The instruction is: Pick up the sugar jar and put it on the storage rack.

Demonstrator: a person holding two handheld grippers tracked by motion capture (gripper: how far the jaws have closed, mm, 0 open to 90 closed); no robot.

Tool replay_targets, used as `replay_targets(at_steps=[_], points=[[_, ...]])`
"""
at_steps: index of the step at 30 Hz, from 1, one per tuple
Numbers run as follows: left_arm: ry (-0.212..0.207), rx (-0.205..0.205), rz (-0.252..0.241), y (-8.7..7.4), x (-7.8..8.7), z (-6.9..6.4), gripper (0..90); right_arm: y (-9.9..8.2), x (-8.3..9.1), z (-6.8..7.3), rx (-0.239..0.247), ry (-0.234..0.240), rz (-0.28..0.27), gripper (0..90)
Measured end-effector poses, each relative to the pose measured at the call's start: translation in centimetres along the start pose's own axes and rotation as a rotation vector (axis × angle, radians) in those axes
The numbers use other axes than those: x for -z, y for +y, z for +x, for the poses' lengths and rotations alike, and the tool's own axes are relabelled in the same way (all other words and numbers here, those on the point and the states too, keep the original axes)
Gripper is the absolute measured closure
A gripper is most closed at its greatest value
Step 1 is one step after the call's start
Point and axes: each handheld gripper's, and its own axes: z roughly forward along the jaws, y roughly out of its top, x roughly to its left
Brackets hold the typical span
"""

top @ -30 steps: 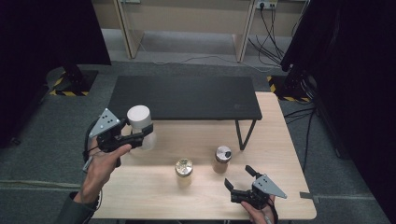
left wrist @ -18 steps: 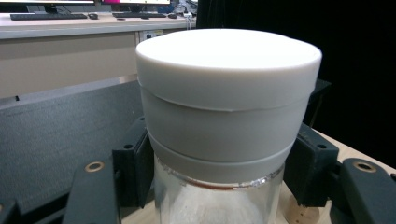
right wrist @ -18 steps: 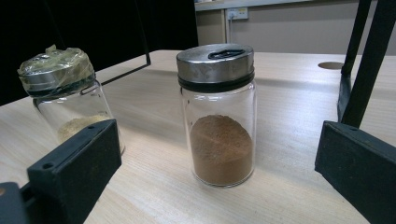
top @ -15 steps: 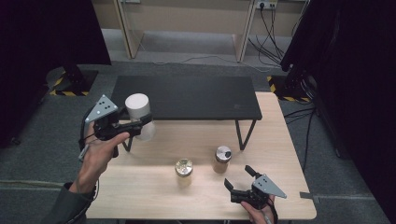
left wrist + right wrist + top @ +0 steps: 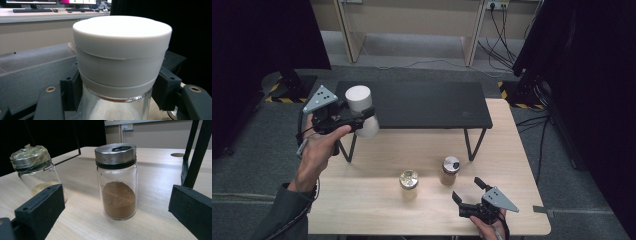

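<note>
Jaws of the left claw (image 5: 362,119) pinch a white-capped glass jar (image 5: 362,111) below its smooth round cap, held above the desk's (image 5: 377,200) far left beside a black shelf (image 5: 422,102), while the right claw (image 5: 468,194) rests spread near a brown-powder shaker (image 5: 117,183).

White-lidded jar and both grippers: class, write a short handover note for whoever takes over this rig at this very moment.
Left gripper: shut on the white-lidded jar, jaws clamped just under its lid, held in the air at the left end of the black shelf.
Right gripper: open, holding nothing, low at the table's near edge, aimed at the brown spice jar.
Film-covered jar stands beside the brown spice jar on the table.
Done: white-lidded jar picked up.
Left: probably set it on the shelf, then handle the other two jars.
</note>
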Motion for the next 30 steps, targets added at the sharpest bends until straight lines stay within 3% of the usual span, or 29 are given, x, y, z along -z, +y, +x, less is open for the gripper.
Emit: replay_targets(at_steps=[30], points=[[0.130, -0.006, -0.017, 1.5, -4.2, 2.4, 35.1, 0.0, 0.0, 0.0, 0.001, 0.002, -0.002, 0.6]])
